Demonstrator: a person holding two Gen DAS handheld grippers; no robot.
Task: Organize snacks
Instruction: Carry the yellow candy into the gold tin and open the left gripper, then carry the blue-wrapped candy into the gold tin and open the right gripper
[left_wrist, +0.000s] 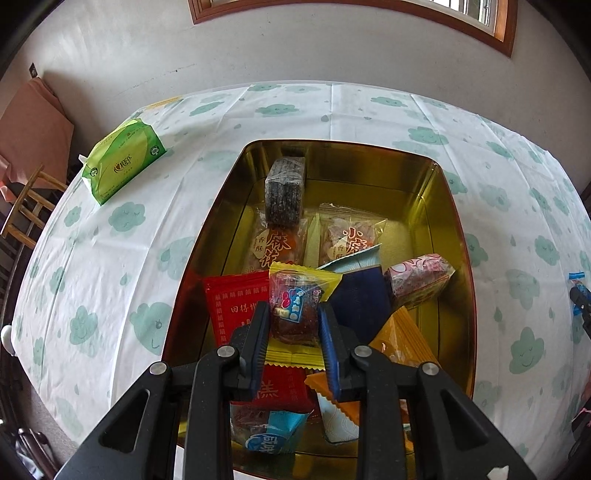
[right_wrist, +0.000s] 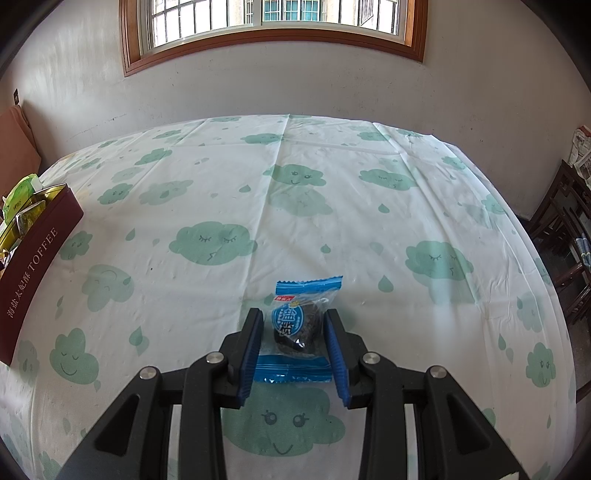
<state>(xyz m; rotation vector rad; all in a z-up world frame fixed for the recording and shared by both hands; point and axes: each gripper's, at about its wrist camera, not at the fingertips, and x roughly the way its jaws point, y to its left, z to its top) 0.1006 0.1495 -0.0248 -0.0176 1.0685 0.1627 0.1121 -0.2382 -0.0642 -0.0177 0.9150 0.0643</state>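
Note:
My left gripper (left_wrist: 293, 308) hangs over the open gold tin (left_wrist: 454, 206), shut on a clear snack packet with yellow ends (left_wrist: 295, 291) that holds a dark red sweet. Under it lie several wrapped snacks: a red packet (left_wrist: 236, 299), a navy one (left_wrist: 360, 295), an orange one (left_wrist: 402, 336), a pink one (left_wrist: 419, 277) and a dark seaweed-like block (left_wrist: 284, 188). On the tablecloth, my right gripper (right_wrist: 292, 314) is shut on a blue-ended packet (right_wrist: 295, 325) with a dark sweet inside; the packet rests on the table.
The tin's maroon side, marked TOFFEE (right_wrist: 33, 266), stands at the left of the right wrist view. A green tissue pack (left_wrist: 123, 162) lies left of the tin. Wooden chairs stand off the table's left (left_wrist: 26, 210) and right (right_wrist: 565, 229) edges. A wall with a window is behind.

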